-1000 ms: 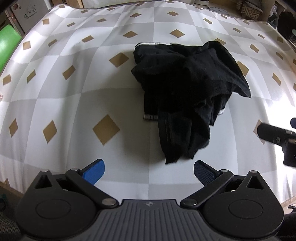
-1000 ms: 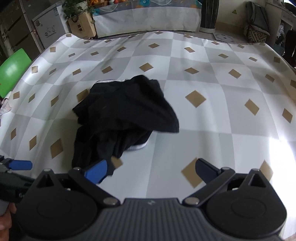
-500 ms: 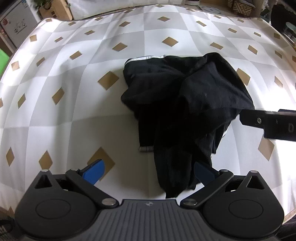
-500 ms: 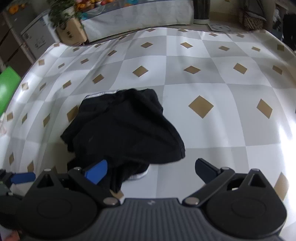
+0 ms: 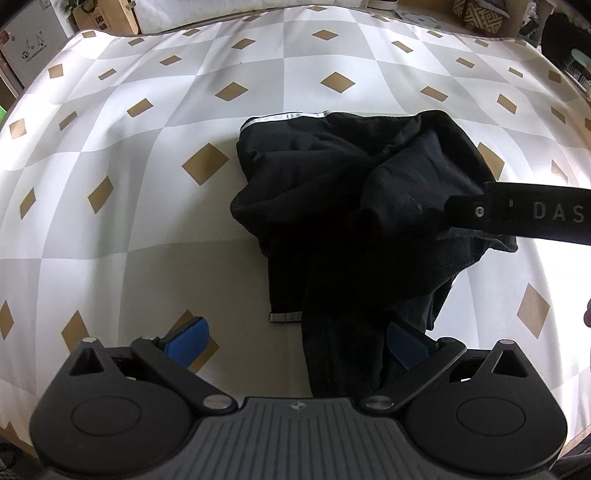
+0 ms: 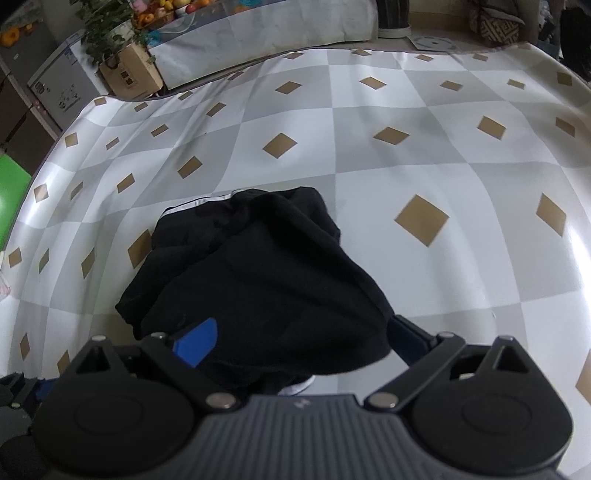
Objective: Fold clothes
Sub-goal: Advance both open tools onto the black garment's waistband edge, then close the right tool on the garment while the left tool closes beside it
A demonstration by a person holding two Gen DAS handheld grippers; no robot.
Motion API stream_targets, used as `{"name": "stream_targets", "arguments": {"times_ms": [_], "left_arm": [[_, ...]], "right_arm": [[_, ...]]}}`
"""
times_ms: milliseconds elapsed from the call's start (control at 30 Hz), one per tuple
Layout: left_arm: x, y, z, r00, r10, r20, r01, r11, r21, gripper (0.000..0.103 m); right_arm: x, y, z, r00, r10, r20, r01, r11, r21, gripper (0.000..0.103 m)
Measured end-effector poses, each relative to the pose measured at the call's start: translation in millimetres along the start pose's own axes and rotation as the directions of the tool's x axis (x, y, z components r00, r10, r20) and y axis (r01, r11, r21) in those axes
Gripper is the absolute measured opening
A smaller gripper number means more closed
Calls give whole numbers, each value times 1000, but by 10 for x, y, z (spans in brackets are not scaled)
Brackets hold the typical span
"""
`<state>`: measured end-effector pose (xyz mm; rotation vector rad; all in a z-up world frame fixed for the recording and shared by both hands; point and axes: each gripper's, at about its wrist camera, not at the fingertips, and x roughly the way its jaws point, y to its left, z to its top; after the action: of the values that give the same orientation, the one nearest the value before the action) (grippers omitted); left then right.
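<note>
Crumpled black garment [image 5: 354, 206] lies in a heap on the checked cloth [image 5: 110, 229] (white and grey squares, tan diamonds). A thin white stripe [image 5: 284, 117] runs along its far edge. A small grey hem tab [image 5: 285, 316] shows at its near left edge.

Left gripper [image 5: 297, 341]: jaws spread wide. The left blue pad [image 5: 186, 341] sits over bare cloth, clear of the fabric. The right blue pad [image 5: 408, 345] is at the edge of the garment's near hanging strip, which runs down between the two fingers toward the gripper body. Contact between pad and fabric cannot be judged. Nothing is pinched.

Right gripper [image 6: 303, 338]: jaws also spread wide. In the right wrist view the garment [image 6: 266, 280] fills the gap between the fingers, and its near fold overlaps both. The left blue pad [image 6: 197, 341] shows against the fabric; the right finger [image 6: 410, 339] is partly hidden behind the garment's rounded near edge. Fabric is between the jaws but not clamped.

In the left wrist view the right gripper's black finger [image 5: 524, 218] reaches in from the right, its tip over the right-hand bulge of the heap, ahead and right of the left gripper.

Far beyond the right gripper, past the cloth's edge: a cardboard box [image 6: 129, 74] with a leafy plant [image 6: 107, 29].
</note>
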<state>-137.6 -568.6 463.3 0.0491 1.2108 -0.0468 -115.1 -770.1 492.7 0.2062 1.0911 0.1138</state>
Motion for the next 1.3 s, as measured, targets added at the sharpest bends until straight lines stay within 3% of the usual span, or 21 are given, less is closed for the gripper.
{"name": "stream_targets", "arguments": {"times_ms": [967, 1133, 1233, 1300], "left_arm": [[61, -62, 29, 1000, 8, -19, -8, 1000, -3, 103], [122, -52, 22, 999, -2, -44, 1, 1000, -15, 103], [153, -42, 16, 998, -10, -55, 9, 1000, -24, 103], [170, -42, 13, 998, -12, -60, 10, 1000, -24, 103]], "right_arm": [[170, 107, 33, 1000, -3, -30, 3, 1000, -10, 97], [217, 68, 10, 999, 7, -48, -7, 1000, 2, 84], [227, 31, 0, 999, 20, -51, -20, 1000, 11, 70], [230, 6, -7, 998, 31, -53, -30, 999, 15, 56]]}}
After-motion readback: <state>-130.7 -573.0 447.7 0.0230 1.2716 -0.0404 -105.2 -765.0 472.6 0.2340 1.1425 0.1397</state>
